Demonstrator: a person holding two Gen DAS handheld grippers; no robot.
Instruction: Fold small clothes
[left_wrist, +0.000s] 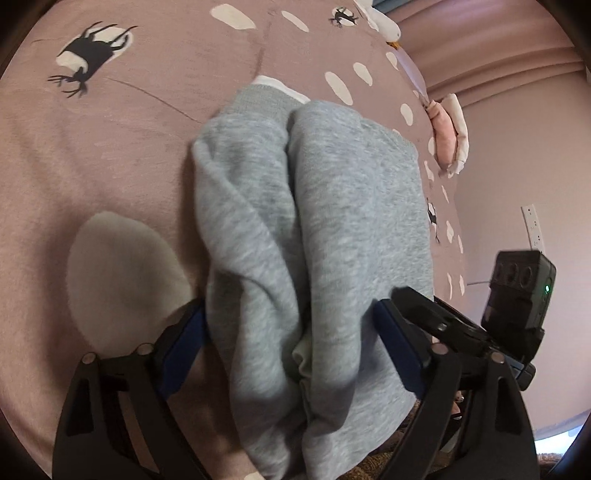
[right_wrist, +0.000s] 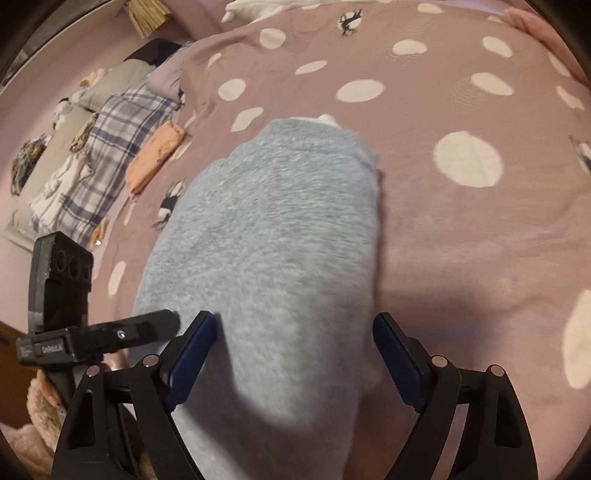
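- Left tool (left_wrist: 291, 339): jaws wide apart, blue pads (left_wrist: 184, 343) standing on either side of the near end of the grey garment (left_wrist: 303, 221). Cloth lies bunched between the pads; they do not look pressed onto it. Reads as holding nothing.
- Right tool (right_wrist: 291, 354): jaws likewise wide. Left pad (right_wrist: 192, 354) sits just at the garment's (right_wrist: 266, 240) edge, right pad stands clear of it. Nothing gripped.
- Each tool is just beside the other: the right one shows at the right edge of the left wrist view, the left one at the left edge of the right wrist view.
- Garment position: on the bed cover (left_wrist: 110, 166), running from between the jaws away ahead of both tools. Near end rumpled, with a deep lengthwise crease showing in the left view. Far end finishes in a ribbed band (right_wrist: 306, 127) with a bit of white cloth (left_wrist: 277, 83) showing past it.
- Handling judgement: fleecy knit, soft, light, no stiffness. Will sag and drape when lifted, cannot be pushed flat from one end. Not fragile, not slippery; pads should bite well.
- Grasp judgement: take the near corners, one per tool, pinching all layers. The ribbed band is the firmer alternative, at the far end.
- Beyond, left of the right tool: orange cloth (right_wrist: 157, 157), checked fabric (right_wrist: 107, 147), well apart from the garment.
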